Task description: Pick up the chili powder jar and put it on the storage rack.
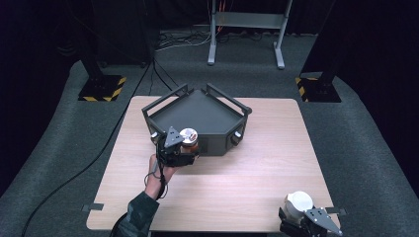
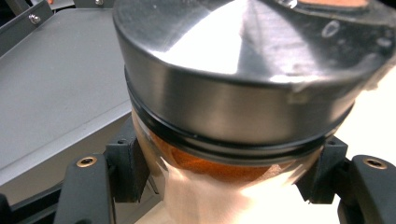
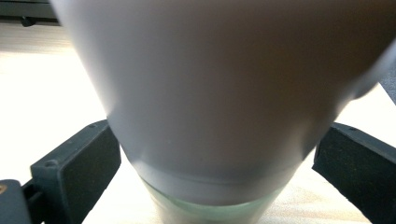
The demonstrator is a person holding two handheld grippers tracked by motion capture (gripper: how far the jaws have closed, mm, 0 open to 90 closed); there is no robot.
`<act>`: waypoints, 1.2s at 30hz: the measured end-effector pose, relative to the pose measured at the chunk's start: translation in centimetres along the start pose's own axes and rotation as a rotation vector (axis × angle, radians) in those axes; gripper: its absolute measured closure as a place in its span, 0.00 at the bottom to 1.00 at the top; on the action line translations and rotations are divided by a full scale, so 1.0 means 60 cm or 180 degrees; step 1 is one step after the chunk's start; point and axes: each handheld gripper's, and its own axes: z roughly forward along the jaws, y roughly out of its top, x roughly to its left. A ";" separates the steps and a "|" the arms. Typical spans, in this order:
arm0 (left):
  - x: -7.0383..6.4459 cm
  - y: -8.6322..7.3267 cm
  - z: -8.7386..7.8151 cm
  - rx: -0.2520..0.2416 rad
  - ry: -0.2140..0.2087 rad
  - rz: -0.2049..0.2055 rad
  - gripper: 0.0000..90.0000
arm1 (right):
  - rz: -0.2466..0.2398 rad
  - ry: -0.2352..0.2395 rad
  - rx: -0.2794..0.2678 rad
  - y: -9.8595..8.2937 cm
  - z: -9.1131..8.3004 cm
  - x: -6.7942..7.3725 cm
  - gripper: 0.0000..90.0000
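A glass jar with a shiny steel lid and orange-brown contents hangs at the front edge of a dark grey tray. My left gripper is shut on it, held up by a hand from below. In the left gripper view both black pads press the glass of the jar just under its lid, with the tray floor to the left. At the table's front right corner my right gripper is shut on a white-lidded jar. Its jaws flank the white lid above pale green glass.
The tray has raised rail handles along its sides and knobs on its front wall. The wooden table spreads between the two grippers. A metal stand and two posts with striped bases stand on the floor behind the table.
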 end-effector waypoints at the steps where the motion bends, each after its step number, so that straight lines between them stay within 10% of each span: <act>1: 0.000 0.001 0.000 0.0003 0.0001 0.0004 0.35 | -0.0001 0.0000 0.0002 0.000 0.000 0.000 0.00; 36: 0.026 0.037 -0.003 0.0020 -0.0040 0.0009 0.35 | 0.0002 0.0016 -0.0001 0.003 0.001 -0.002 0.00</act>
